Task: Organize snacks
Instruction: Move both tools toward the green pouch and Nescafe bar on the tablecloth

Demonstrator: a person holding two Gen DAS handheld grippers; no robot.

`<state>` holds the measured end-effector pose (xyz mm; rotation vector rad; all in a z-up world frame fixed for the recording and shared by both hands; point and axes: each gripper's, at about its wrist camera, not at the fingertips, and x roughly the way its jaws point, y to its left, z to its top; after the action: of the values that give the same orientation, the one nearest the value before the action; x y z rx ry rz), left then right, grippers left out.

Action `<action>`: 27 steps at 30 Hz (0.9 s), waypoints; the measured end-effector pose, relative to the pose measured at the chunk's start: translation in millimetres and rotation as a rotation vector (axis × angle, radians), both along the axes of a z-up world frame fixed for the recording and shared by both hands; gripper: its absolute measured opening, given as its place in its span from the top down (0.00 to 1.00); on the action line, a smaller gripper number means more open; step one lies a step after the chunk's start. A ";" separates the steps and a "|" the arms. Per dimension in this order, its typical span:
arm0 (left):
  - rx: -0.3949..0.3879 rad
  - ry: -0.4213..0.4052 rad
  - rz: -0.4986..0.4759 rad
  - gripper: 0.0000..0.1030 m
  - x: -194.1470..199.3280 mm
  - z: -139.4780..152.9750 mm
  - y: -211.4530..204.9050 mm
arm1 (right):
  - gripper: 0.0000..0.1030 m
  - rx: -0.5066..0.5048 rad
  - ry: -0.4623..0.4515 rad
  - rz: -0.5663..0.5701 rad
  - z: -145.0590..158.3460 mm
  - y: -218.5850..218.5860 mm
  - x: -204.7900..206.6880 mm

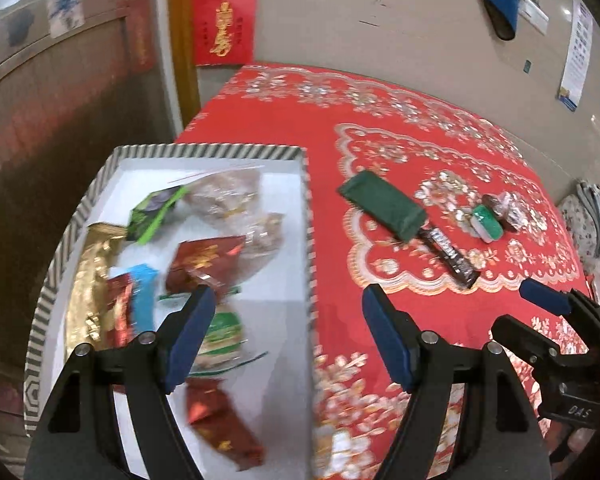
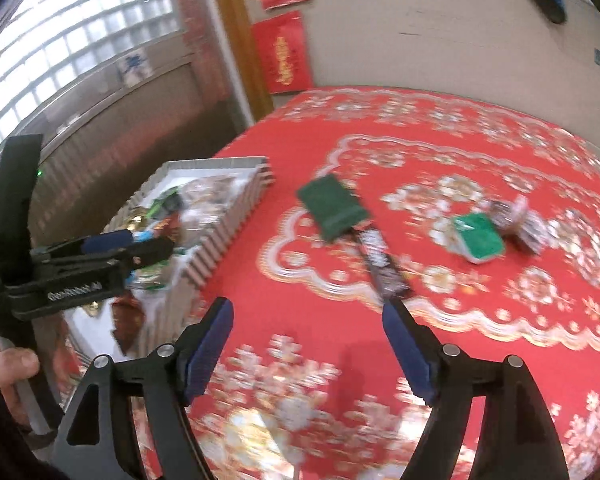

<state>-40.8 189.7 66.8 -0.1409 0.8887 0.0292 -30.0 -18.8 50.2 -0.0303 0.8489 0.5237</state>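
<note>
A striped-rim box with a white floor holds several snack packets in red, gold, green and clear wrappers. My left gripper hangs open over the box's right rim with nothing between its blue pads. On the red cloth lie a dark green pouch, a dark chocolate bar, a small green packet and a brown clear-wrapped sweet. My right gripper stands open and empty above the cloth, short of the chocolate bar and the green pouch. The striped box lies to its left.
The table wears a red cloth with gold and silver flower patterns and stands against a beige wall. A red paper hanging and a wooden door frame are at the back left. A hand grips the left tool's handle.
</note>
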 end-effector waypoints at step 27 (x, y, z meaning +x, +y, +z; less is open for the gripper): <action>-0.181 0.184 0.181 0.26 146.1 -34.9 -76.7 | 0.21 0.109 0.036 -0.147 -11.7 -132.6 16.5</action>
<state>105.3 113.0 31.9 -0.3926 1.0594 0.1317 -13.5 -151.4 38.5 0.1407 0.8499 0.4323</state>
